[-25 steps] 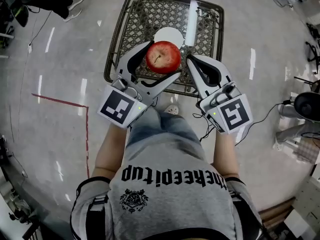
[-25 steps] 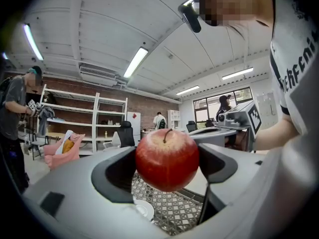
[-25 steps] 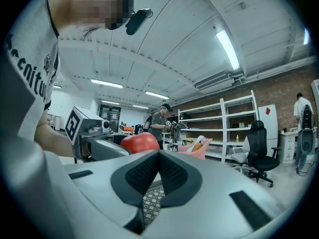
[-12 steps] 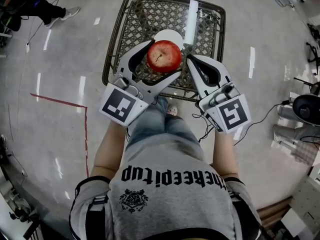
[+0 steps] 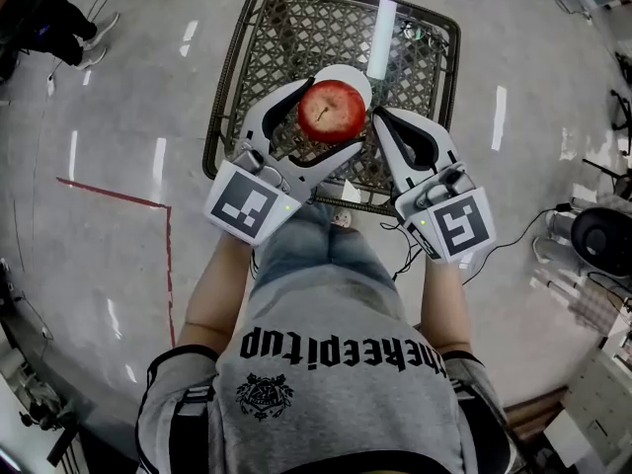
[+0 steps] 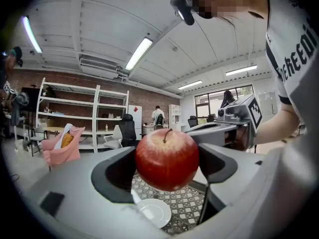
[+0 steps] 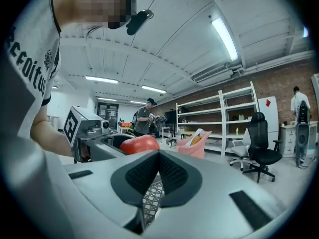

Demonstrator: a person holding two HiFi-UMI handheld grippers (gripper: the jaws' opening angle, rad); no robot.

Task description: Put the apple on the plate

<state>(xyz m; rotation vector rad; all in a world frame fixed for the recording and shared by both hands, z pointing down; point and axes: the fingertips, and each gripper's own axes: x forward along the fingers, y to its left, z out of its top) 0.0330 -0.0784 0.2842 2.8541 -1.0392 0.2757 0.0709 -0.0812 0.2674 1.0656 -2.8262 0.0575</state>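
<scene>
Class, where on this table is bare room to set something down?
Bare lattice lies between the plate and the far and left rims of the table. The near edge is crowded: the left gripper holds the apple, the right gripper alongside.

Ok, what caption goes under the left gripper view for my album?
Left tool holding a red apple above a white plate.
</scene>
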